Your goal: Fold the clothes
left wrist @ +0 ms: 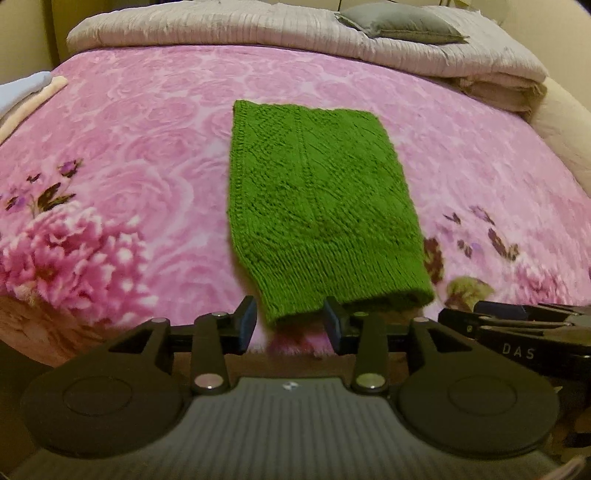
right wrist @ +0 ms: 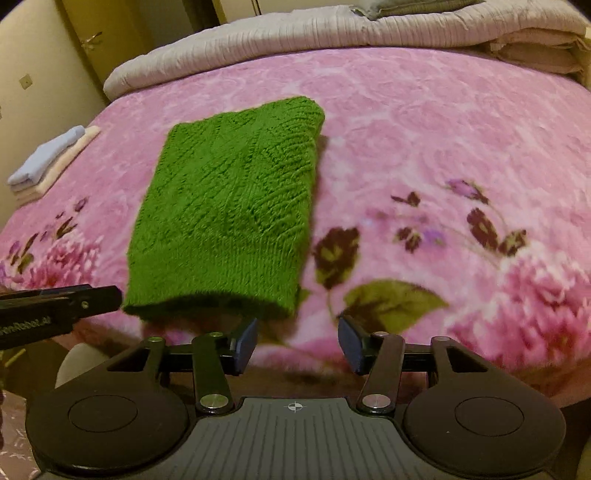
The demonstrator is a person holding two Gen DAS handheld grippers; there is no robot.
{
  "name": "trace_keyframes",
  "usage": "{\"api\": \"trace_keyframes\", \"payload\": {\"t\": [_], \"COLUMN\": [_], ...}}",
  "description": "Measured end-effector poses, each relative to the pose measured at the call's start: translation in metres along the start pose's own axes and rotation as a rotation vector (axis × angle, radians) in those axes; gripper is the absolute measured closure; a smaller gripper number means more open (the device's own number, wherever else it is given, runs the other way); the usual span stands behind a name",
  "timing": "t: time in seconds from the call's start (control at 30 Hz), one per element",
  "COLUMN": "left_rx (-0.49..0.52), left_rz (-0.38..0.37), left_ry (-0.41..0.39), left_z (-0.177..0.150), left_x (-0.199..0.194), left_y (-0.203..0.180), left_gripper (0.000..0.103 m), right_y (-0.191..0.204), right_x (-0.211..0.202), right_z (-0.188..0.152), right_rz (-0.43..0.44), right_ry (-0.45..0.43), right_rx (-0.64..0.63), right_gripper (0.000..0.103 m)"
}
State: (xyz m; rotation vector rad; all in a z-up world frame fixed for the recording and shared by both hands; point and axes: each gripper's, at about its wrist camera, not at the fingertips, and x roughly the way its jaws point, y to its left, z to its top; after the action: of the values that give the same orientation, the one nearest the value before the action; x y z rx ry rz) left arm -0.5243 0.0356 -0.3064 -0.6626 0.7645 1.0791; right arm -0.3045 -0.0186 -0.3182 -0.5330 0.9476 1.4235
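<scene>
We see a bed (left wrist: pixel 155 122) covered with a pink flowered blanket (right wrist: pixel 424 122). On it lies a folded green knitted garment (left wrist: pixel 317 199) near the front edge, a small stack of folded clothes (right wrist: pixel 51 162) at the left side, and a rolled grey quilt (left wrist: pixel 229 26) at the far end.

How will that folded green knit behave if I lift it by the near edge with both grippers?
The green knit looks thick and soft, so it will probably droop between grips rather than stay flat. Its folded layers may slide apart, since nothing pins them. The fuzzy pink blanket would likely drag on it if pushed.
</scene>
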Motion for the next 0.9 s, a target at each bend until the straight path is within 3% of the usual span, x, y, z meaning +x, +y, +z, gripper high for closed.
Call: {"api": "trace_keyframes", "payload": {"t": [0.43,0.9], "left_rx": [0.025,-0.057], "left_rz": [-0.008,-0.074], "left_ry": [0.009,0.009], "left_z": [-0.018,-0.011], "left_x": [-0.014,-0.004], "left_y": [-0.007,0.019], "left_gripper": [0.063,0.062], "right_y": [0.011,0.021], "right_x": [-0.019,-0.016], "right_z": [-0.013,0.000], "right_rz": [-0.003,-0.027], "right_ry": [-0.017,-0.047], "right_rx": [-0.012,-0.065], "right_gripper": [0.045,0.044]}}
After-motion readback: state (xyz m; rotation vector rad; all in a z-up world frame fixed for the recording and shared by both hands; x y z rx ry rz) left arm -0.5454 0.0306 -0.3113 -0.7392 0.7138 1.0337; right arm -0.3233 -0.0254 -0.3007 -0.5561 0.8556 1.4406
